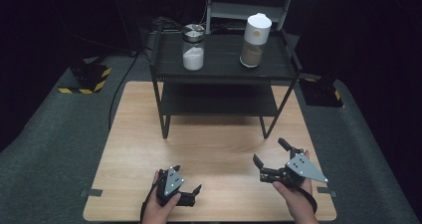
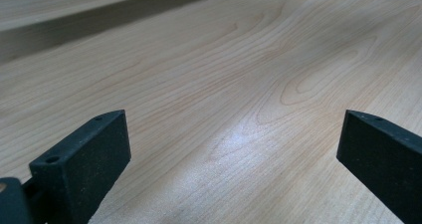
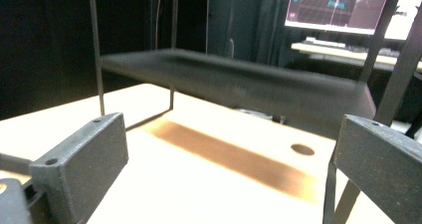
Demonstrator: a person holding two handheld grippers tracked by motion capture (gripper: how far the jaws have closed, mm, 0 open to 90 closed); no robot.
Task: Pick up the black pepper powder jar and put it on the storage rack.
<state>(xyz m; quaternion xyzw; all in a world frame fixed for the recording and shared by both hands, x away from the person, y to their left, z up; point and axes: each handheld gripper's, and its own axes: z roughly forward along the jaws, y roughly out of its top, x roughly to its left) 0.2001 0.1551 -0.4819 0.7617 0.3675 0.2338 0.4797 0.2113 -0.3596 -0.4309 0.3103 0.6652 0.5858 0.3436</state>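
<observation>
Holding both grippers, left (image 1: pixel 191 191) and right (image 1: pixel 271 157), released and empty over the table (image 1: pixel 219 144), we judge the two jars, white-filled (image 1: pixel 193 47) and brown-filled (image 1: pixel 255 35), on the shelf (image 1: pixel 224 67) well beyond our fingers, heavy, rigid, slippery glass; grip mid-body.

Lab: black curtains, monitor (image 3: pixel 343 7), hazard-taped stands (image 1: pixel 84 79)

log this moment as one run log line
left gripper: open, empty | right gripper: open, empty | glass jar, white-lidded jar: top shelf of black rack, untouched
</observation>
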